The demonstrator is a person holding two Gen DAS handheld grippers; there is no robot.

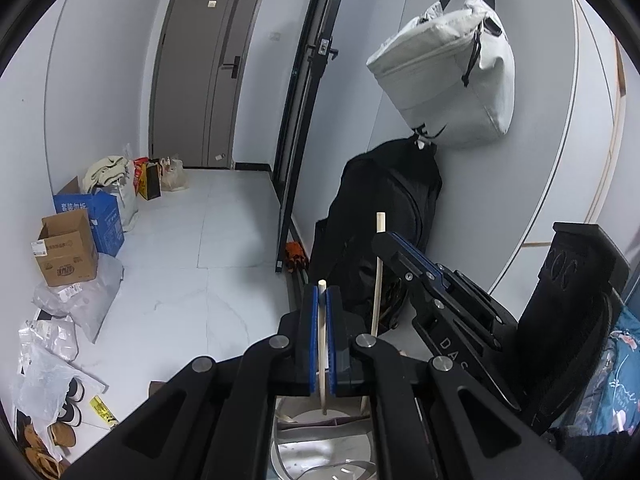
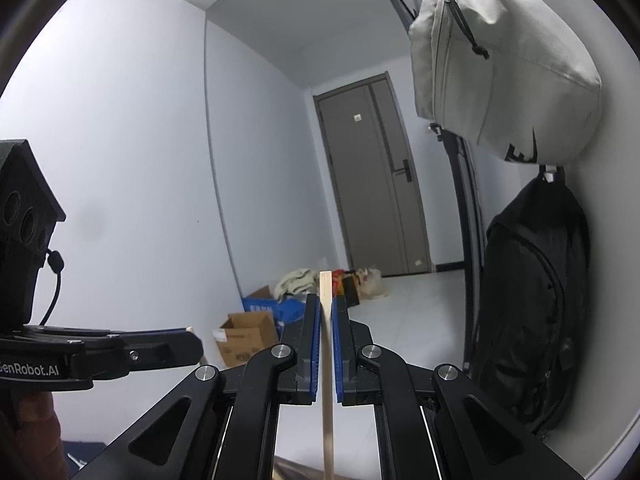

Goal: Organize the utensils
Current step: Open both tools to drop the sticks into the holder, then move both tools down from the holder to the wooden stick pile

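Observation:
My left gripper is shut on a pale wooden chopstick that runs upright between its blue pads. Its lower end reaches down toward a round pale container below the jaws. My right gripper is shut on a second wooden chopstick, also upright. The right gripper also shows in the left wrist view at the right, with its chopstick standing beside the left one. The left gripper's body shows in the right wrist view at the left.
A grey bag and a black backpack hang on the wall to the right. Cardboard boxes, plastic bags and shoes lie along the left wall. A grey door is at the far end. A black frame leans there.

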